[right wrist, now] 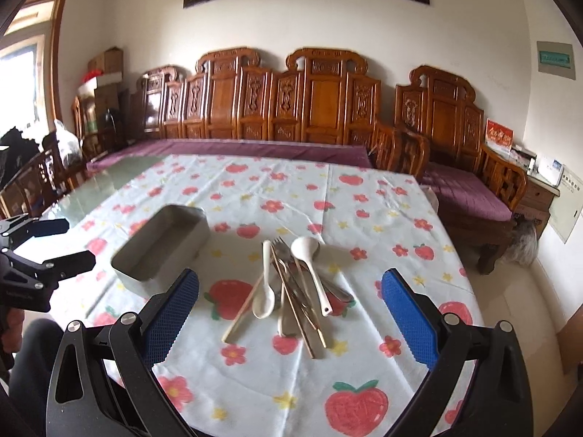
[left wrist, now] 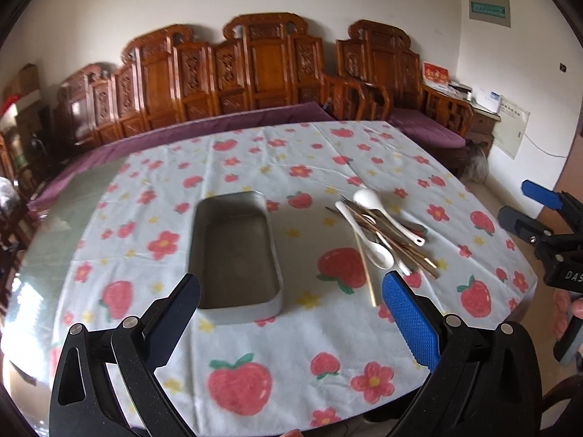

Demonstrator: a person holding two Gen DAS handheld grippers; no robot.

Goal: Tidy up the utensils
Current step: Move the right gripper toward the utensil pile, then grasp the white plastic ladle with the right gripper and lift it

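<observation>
A grey metal tray (left wrist: 204, 262) lies empty on the strawberry-print tablecloth; it also shows in the right wrist view (right wrist: 131, 273). To its right is a pile of utensils (left wrist: 386, 236): two white ceramic spoons (right wrist: 309, 251), chopsticks (right wrist: 295, 302), a fork and metal spoons. My left gripper (left wrist: 291, 295) is open and empty, hovering over the tray's near end. My right gripper (right wrist: 289, 287) is open and empty, above the near side of the pile (right wrist: 291, 291). Each gripper shows at the edge of the other's view.
The table (left wrist: 54, 240) has a glass top with the cloth (left wrist: 291, 346) over most of it. A carved wooden bench with purple cushions (right wrist: 255, 145) runs along the far side. A wooden armchair (right wrist: 466, 167) stands at the right.
</observation>
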